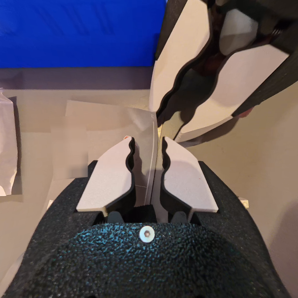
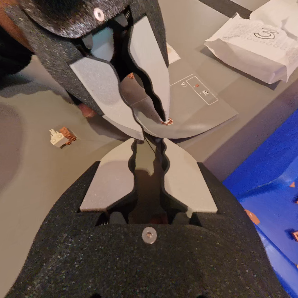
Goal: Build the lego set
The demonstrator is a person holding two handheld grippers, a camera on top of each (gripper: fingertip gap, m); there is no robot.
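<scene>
Grey table (image 2: 40,169), booklet (image 2: 209,109), bricks (image 2: 62,137)

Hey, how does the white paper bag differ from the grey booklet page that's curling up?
The paper bag is white; the booklet page is grey. The bag is crumpled; the page is smooth. The bag lies flat on the table; the page curls up off it. Both are printed paper.
</scene>
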